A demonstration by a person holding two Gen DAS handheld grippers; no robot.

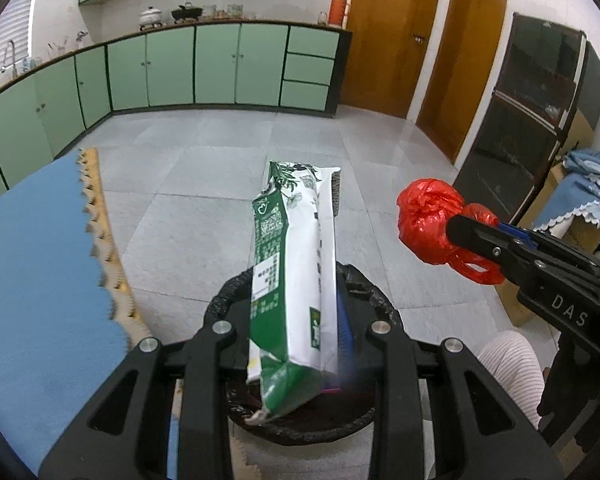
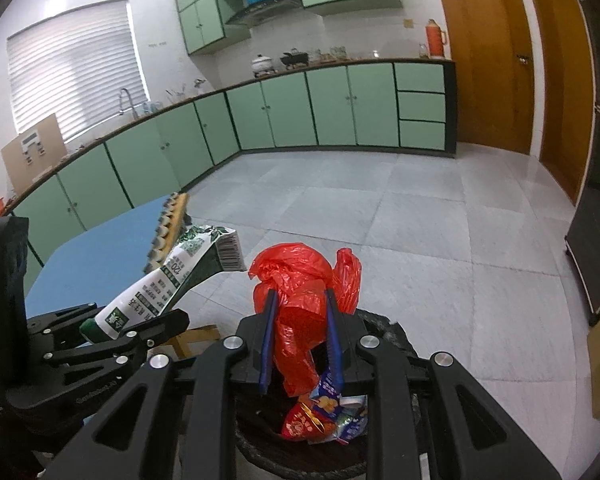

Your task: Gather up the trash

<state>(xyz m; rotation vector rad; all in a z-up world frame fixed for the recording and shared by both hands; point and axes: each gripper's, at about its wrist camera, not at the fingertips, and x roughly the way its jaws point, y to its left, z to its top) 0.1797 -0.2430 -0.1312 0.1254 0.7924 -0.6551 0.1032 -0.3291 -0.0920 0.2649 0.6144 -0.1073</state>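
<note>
Blue-covered table (image 1: 40, 260) at my far left, its scalloped cloth edge and wooden rim close beside my left gripper (image 1: 296, 344); that side is the tight one. Left gripper is clamped on a green-and-white packet (image 1: 296, 248), held by its lower part, packet standing nearly upright out of the jaws with its top leaning away from me. Directly below it sits the black-lined trash bin (image 1: 380, 304), so the packet is already over the opening, not yet dropped. Moving right: my right gripper (image 2: 300, 320) is closed narrow on a crumpled red plastic bag (image 2: 300, 280), blue pads pinching its middle, loose tail hanging down toward the bin (image 2: 384, 328). From the right wrist view the bin already holds some wrappers (image 2: 328, 412), red and blue snack packs, so part of the collecting looks done. I judge two pieces are in hand and poised for release; whether more trash remains on the table I cannot tell, since the visible cloth shows none. Room: the two grippers are near each other above one bin mouth, packet and bag apart but not by much, so releasing one at a time seems safer. Right of the bin, open grey tile floor (image 2: 420, 220) runs clear to the cabinets and the wooden doors; dark cabinet (image 1: 520, 140) stands well off at far right
</note>
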